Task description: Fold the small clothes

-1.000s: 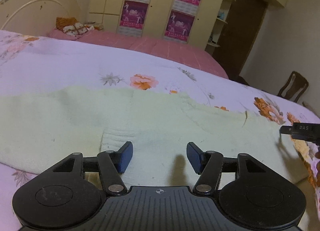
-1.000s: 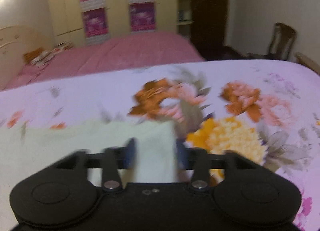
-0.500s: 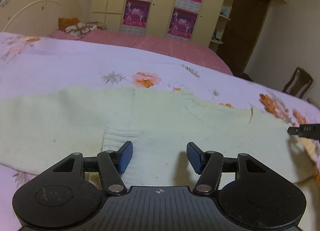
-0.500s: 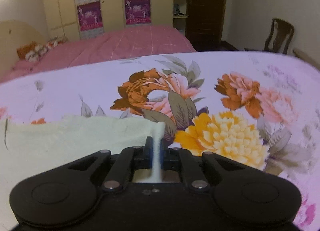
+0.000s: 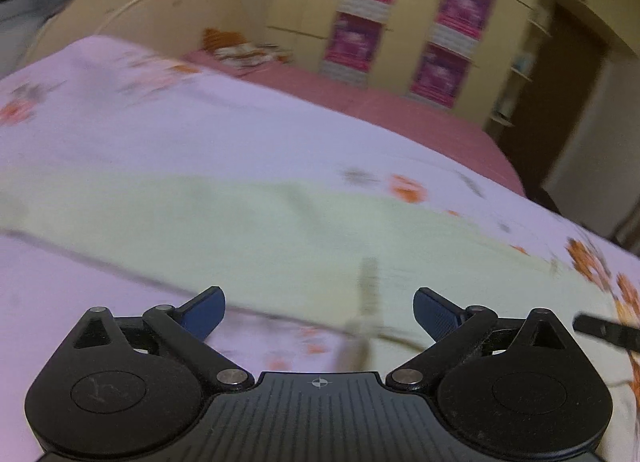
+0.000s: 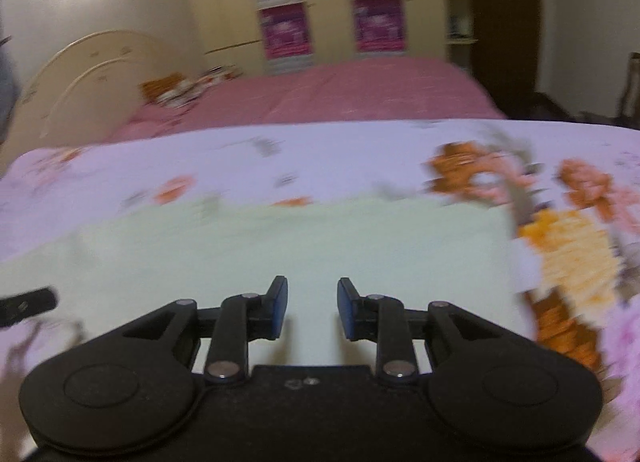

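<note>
Folding step: judging by the flat cloth and both claws free of it, a fold looked just finished and the hands seemed between grips.
Garment: the pale green garment (image 5: 224, 217) lay spread across the floral bed sheet (image 5: 120, 133), its right edge square and near the big orange flower (image 6: 572, 246).
Left claw: the left claw (image 5: 319, 312) stood wide, its jaws having just been opening, with nothing pinched between them; it hung over the garment's near edge.
Right claw: the right claw (image 6: 312, 304) stood at a narrow gap, its jaws having just been opening, pads off the cloth, which lay beneath them.
Pose: both claws pointed downward at a slant toward the bed; blur hid fine detail.
Next move: probably calls for picking a fresh edge or corner, lowering each claw onto it, and closing on one layer before lifting across.
</note>
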